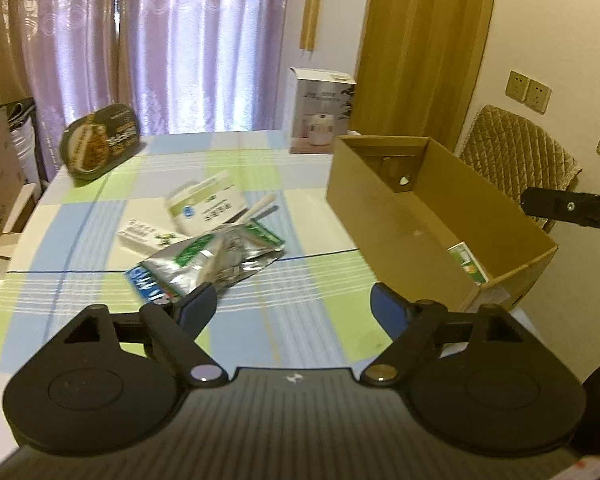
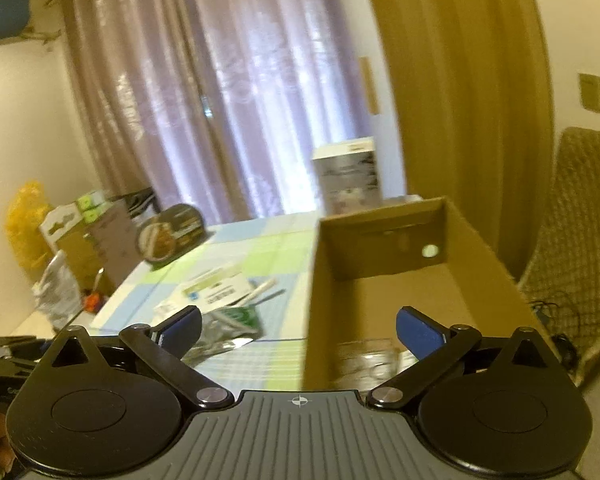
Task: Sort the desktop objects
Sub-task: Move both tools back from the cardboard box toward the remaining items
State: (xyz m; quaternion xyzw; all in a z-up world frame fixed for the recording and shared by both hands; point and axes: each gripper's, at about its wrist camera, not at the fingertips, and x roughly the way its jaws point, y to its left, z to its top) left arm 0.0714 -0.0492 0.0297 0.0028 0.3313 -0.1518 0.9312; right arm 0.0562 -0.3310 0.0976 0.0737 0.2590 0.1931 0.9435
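Observation:
A crumpled silver foil pouch with green and blue print lies mid-table, just beyond my left gripper, which is open and empty above the checked cloth. Behind the pouch are two white-and-green cartons and some pens. An open cardboard box stands to the right with a small green-and-white carton inside. My right gripper is open and empty, hovering over the near left wall of the cardboard box. Blurred items lie on the box floor. The pouch lies left of the box.
A dark oval food tray leans at the table's far left. A tall white product box stands at the far edge. A quilted chair is right of the cardboard box. Cartons and bags crowd the floor at left.

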